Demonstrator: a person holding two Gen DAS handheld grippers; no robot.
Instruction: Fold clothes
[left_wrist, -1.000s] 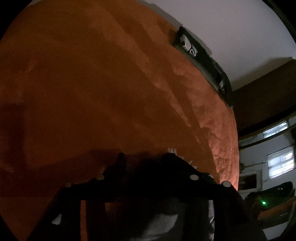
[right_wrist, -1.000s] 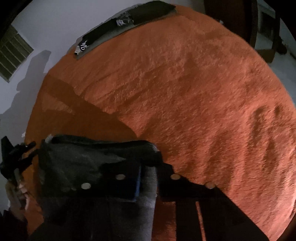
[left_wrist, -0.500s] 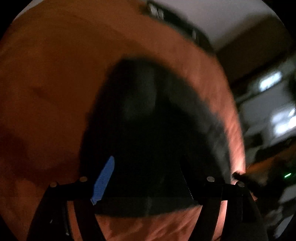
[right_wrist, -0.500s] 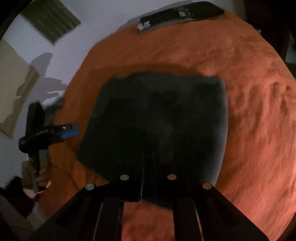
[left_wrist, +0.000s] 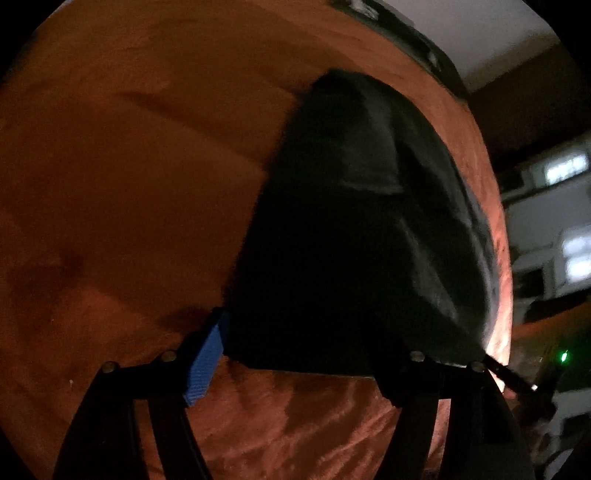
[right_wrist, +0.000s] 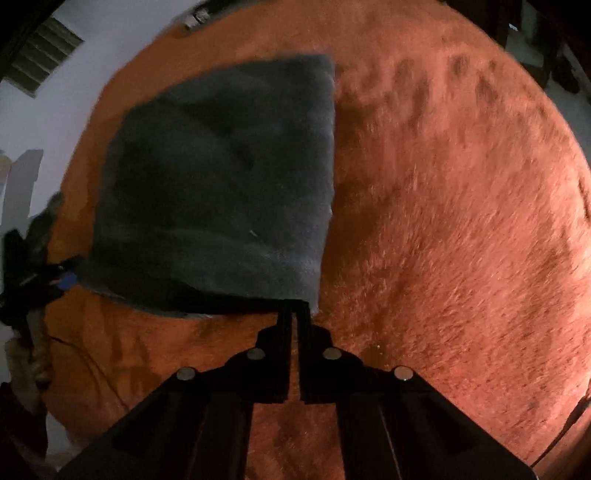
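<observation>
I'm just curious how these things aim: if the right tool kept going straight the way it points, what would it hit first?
Most likely the folded dark garment: the right tool, its jaws shut, sits at the near corner of it, lying on the orange blanket. Whether it already touches the cloth is unclear.

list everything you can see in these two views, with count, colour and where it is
folded cloth: one, dark grey, lying on the blanket
blanket: one, orange, fuzzy, covering the whole surface under the cloth
dark strip: one, black with white marks, at the blanket's far edge by the wall
wall: white, behind the blanket
vent: one, slatted, on the wall
windows: lit, blurred, far off
left gripper: one, black with a blue pad, jaws wide at the cloth's near edge
right gripper: one, black, jaws shut at the cloth's near corner
</observation>
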